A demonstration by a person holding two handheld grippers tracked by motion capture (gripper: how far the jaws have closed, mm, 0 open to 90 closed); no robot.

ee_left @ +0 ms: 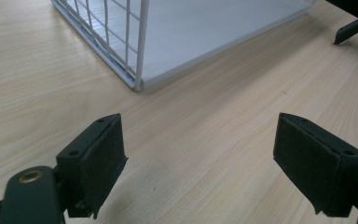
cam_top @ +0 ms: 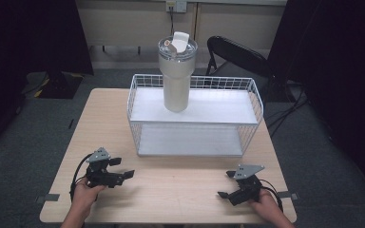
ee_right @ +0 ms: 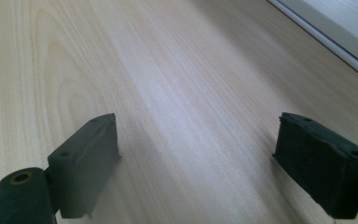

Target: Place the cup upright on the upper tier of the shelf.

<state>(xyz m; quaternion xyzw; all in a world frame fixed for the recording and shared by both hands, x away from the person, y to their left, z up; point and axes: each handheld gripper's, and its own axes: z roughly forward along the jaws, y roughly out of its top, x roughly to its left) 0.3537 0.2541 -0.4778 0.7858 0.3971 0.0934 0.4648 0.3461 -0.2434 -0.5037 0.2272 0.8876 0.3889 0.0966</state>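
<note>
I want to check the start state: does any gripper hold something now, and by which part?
Nothing is held. The left gripper and the right gripper are both open above the table, with bare wood between the jaws. The tumbler stands untouched on the wire rack.

Left tool (cam_top: 124, 167) low, jaws spread wide, right tool (cam_top: 226, 184) low, jaws wide, a hand behind each

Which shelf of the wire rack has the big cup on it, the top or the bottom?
The top shelf. The white tumbler stands upright on its left part, while the bottom shelf of the wire rack has nothing on it.
</note>
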